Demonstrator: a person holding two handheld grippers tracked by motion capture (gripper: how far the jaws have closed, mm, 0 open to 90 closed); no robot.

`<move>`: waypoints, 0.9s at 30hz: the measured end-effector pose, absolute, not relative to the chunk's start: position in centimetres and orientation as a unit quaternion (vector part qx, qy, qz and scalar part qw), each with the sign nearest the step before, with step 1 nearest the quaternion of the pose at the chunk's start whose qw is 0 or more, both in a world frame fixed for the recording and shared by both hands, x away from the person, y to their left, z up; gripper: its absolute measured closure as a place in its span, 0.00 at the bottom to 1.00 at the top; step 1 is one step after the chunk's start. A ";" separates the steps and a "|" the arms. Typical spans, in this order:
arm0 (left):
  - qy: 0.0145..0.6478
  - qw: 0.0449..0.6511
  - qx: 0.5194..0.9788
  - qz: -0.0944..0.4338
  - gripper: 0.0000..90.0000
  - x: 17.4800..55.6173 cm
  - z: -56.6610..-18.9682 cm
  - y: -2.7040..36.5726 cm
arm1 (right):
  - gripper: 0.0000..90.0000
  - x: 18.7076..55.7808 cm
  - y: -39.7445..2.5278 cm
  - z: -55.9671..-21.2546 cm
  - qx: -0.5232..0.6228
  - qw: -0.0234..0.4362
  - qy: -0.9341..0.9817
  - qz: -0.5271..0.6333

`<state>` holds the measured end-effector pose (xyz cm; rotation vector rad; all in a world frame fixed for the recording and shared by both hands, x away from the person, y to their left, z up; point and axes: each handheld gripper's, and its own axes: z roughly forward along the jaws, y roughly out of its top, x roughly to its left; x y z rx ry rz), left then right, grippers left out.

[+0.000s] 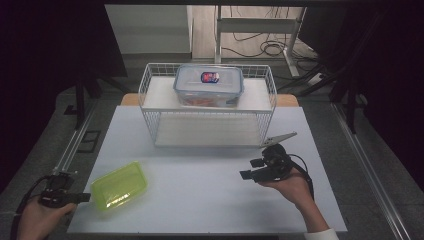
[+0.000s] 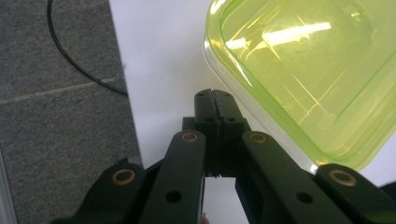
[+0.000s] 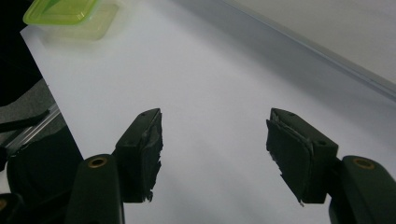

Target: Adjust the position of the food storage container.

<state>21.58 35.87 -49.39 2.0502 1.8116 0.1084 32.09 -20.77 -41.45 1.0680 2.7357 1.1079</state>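
Note:
A translucent yellow-green plastic container (image 1: 120, 184) lies on the white table (image 1: 210, 200) near its front left corner, also seen at close range as the green container (image 2: 308, 70) and far off as the green container (image 3: 65, 14). My left gripper (image 1: 86, 197) sits just left of it, shut with nothing between its jaws; its tips (image 2: 215, 95) stop beside the container's rim. My right gripper (image 1: 252, 169) hovers over the table's right half, open and empty (image 3: 215, 140), pointing left. A clear lidded box (image 1: 209, 85) with a blue seal and a sticker rests on the upper shelf of a white wire rack (image 1: 207, 105).
The wire rack's lower level is bare. A grey plate (image 1: 279, 138) juts from the right gripper toward the rack's right foot. Grey carpet (image 2: 56, 116) and a black cable (image 2: 70, 56) lie beyond the table's left edge. Metal rails run along both sides.

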 end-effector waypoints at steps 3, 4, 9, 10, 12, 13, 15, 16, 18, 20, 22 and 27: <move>0.642 0.199 0.740 0.035 1.00 22.7 -49.5 35.3 | 0.40 32.1 -20.8 -41.5 0.342 0.001 0.871 0.352; 0.641 0.199 0.741 0.036 1.00 23.0 -49.5 35.1 | 0.40 32.1 -20.9 -41.5 0.342 0.001 0.871 0.352; 0.628 0.197 0.752 0.037 1.00 24.7 -49.4 33.6 | 0.40 32.1 -21.0 -41.4 0.343 0.002 0.871 0.353; 0.626 0.198 0.753 0.036 1.00 25.0 -49.5 33.4 | 0.40 32.1 -21.0 -41.4 0.343 0.002 0.870 0.353; 0.621 0.200 0.757 0.035 1.00 25.7 -49.4 32.7 | 0.40 32.1 -21.1 -41.4 0.343 0.002 0.870 0.354; 0.618 0.200 0.760 0.034 1.00 26.0 -49.4 32.4 | 0.40 32.1 -21.1 -41.3 0.343 0.003 0.870 0.354; 0.613 0.203 0.763 0.034 1.00 26.5 -49.4 31.8 | 0.40 32.1 -21.2 -41.3 0.345 0.001 0.869 0.356; 0.611 0.204 0.764 0.033 1.00 26.8 -49.3 31.4 | 0.40 32.1 -21.3 -41.3 0.345 0.001 0.868 0.357; 0.606 0.207 0.767 0.033 1.00 27.3 -49.3 30.7 | 0.40 32.1 -21.4 -41.3 0.346 0.001 0.868 0.357; 0.604 0.209 0.769 0.032 1.00 27.7 -49.2 30.2 | 0.40 32.1 -21.4 -41.3 0.346 0.001 0.867 0.357; 0.599 0.211 0.771 0.032 1.00 28.2 -49.2 29.5 | 0.40 32.1 -21.5 -41.3 0.347 0.001 0.867 0.358; 0.590 0.215 0.777 0.032 1.00 29.2 -49.3 27.8 | 0.40 32.1 -21.5 -41.3 0.349 0.001 0.866 0.358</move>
